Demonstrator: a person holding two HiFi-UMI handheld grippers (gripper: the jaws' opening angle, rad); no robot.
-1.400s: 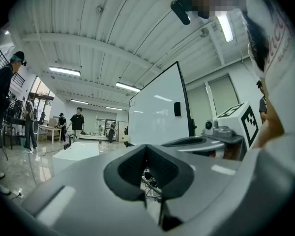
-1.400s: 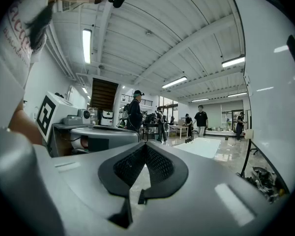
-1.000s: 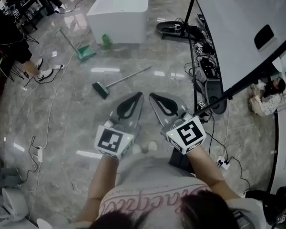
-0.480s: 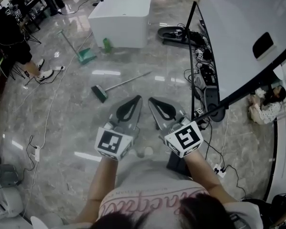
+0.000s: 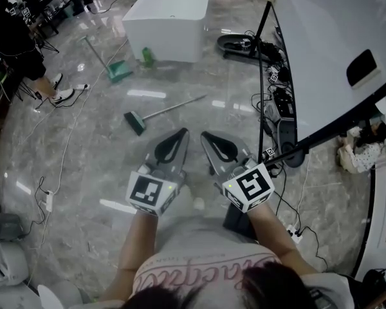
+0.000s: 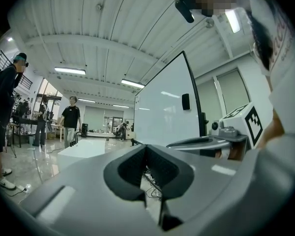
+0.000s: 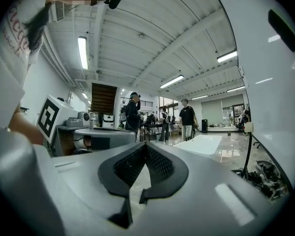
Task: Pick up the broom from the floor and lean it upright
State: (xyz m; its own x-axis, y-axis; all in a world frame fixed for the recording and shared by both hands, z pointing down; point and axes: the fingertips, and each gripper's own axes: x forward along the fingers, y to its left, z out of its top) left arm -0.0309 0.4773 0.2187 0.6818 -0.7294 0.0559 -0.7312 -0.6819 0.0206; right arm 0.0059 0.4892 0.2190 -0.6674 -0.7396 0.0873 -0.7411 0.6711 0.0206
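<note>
The broom lies flat on the marble floor ahead of me, its green head toward the left and its thin handle running up to the right. My left gripper and right gripper are held side by side, level, well short of the broom. Both are shut with nothing in them. In the left gripper view the left gripper has its tips together, and the right gripper does too in its own view. The broom shows in neither gripper view.
A green dustpan with a long handle and a green bottle sit by a white block. A large whiteboard on a stand with tangled cables fills the right. People stand far left.
Both grippers have drifted a little forward and lower, still shut and empty. The head view has shifted slightly. The broom has not moved.
</note>
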